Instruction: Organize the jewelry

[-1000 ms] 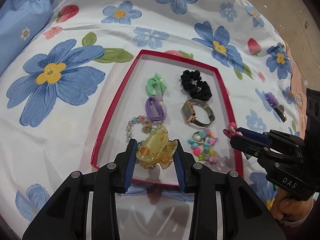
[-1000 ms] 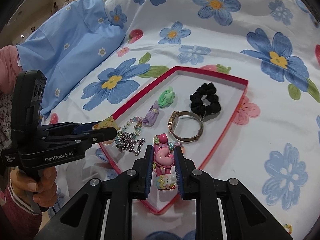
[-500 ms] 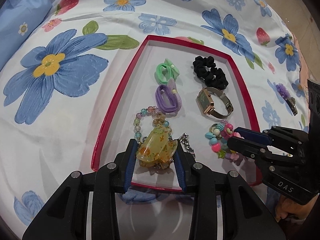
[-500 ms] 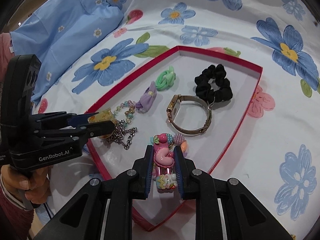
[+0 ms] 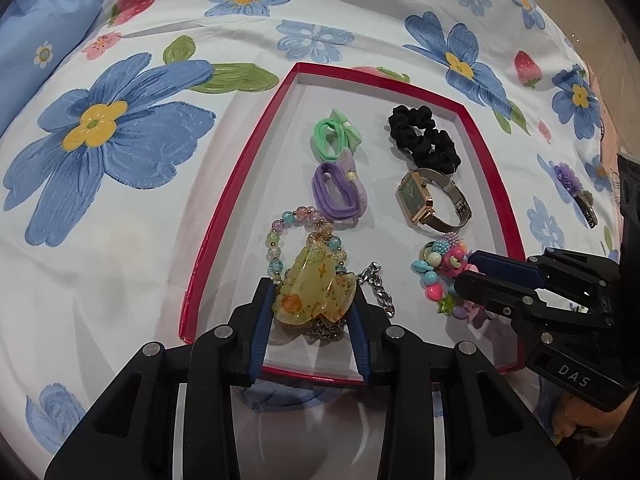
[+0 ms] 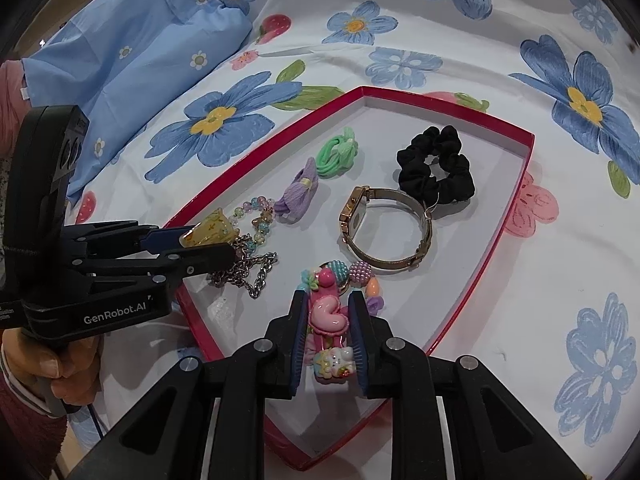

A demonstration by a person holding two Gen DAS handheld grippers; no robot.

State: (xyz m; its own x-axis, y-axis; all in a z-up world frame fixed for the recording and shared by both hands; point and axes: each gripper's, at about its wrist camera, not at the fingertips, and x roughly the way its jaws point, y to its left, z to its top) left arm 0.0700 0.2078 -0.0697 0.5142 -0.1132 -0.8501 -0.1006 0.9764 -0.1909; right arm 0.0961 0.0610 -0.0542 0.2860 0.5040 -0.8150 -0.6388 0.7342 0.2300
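A red-rimmed white tray (image 5: 236, 204) lies on the flowered bedsheet. My left gripper (image 5: 312, 304) is shut on a yellow claw hair clip (image 5: 314, 290), held low over a silver chain (image 5: 376, 284) and a pastel bead bracelet (image 5: 280, 236) at the tray's near left. My right gripper (image 6: 329, 312) is shut on a pink heart hair clip (image 6: 328, 320), just over a colourful bead bracelet (image 6: 352, 274) at the tray's near right. It also shows in the left wrist view (image 5: 472, 272). The tray also holds a green hair tie (image 5: 334, 136), a purple hair tie (image 5: 338, 190), a black scrunchie (image 5: 424, 138) and a gold watch (image 5: 432, 200).
A purple flower hair clip (image 5: 576, 188) lies on the sheet right of the tray. A blue pillow (image 6: 132, 44) lies at the far left. The sheet's edge and the floor show at the far right.
Both grippers have moved forward and lower into the tray's near end with their clips. The pink clip has come in over the colourful bead bracelet.
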